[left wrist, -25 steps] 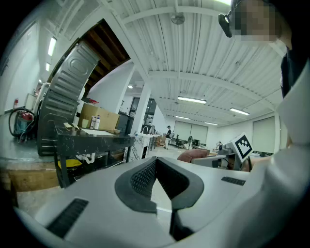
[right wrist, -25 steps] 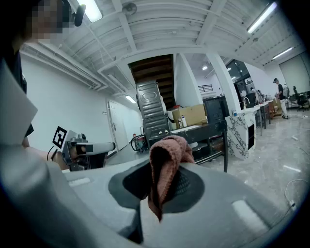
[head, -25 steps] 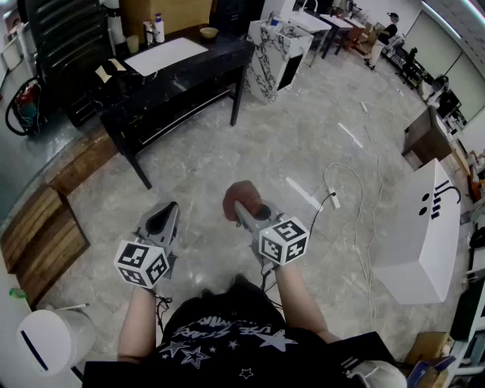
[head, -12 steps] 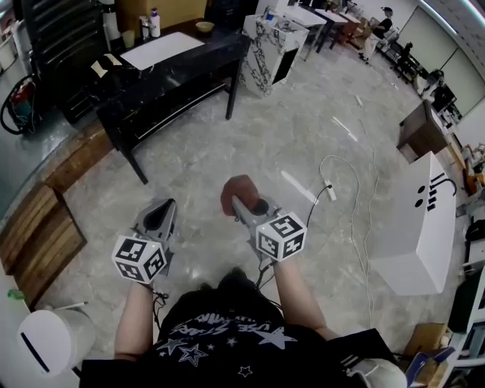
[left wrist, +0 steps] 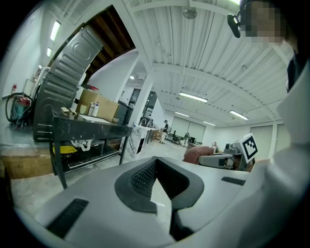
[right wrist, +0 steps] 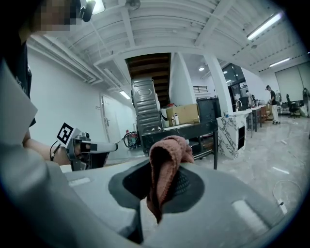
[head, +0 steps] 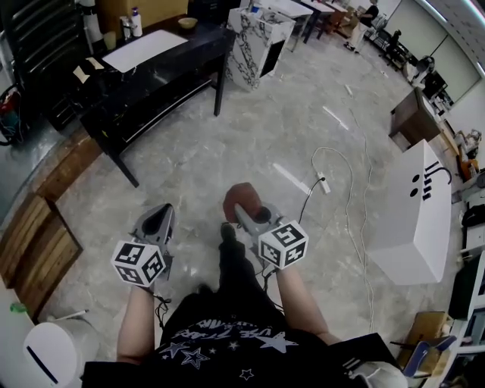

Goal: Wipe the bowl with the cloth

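The right gripper view alone shows the right gripper (right wrist: 162, 191) clamped on the folded reddish-brown cloth (right wrist: 165, 157). The left gripper (left wrist: 156, 170) is closed and empty. Beyond open floor (head: 250, 136), the bowl (head: 187, 23) sits at the black table's (head: 151, 76) far corner.

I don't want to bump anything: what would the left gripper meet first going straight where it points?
Nothing close: the left gripper faces open grey marble floor; the long black table far ahead is probably next.
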Tool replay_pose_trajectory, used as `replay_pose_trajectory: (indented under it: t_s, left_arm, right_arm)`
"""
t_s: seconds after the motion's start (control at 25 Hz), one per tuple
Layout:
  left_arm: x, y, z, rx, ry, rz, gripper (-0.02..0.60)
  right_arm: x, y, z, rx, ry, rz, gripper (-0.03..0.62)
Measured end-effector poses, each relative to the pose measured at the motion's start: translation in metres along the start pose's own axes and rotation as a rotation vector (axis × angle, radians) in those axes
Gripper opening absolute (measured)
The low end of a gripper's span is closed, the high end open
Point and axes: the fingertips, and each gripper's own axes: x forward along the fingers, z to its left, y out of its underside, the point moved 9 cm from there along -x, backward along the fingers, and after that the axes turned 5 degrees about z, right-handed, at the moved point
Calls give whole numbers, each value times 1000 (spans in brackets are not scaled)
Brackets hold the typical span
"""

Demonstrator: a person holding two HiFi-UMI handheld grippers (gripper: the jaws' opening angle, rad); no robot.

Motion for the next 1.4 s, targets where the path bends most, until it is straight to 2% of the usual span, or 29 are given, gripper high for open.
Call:
replay_pose_trajectory:
  t_s: [0.36, 0.8, 1.0, 1.16, 1.4]
  left_arm:
    - [47, -32, 36, 25, -65, -5, 8]
    - [187, -102, 59, 16, -124, -23, 8]
    - [247, -128, 52, 118, -164, -27, 8]
    - [284, -144, 53, 96, -159, -42, 8]
    - [318, -151, 62, 57, -170, -42, 8]
  right_arm:
    - [70, -31, -58, 27, -51, -40, 48]
    - [131, -100, -205, 14, -71, -53, 48]
    - [145, -121, -265, 45, -99, -81, 48]
    - [155, -136, -302, 40, -99, -92, 48]
    - [164, -144, -335, 38, -101, -100, 48]
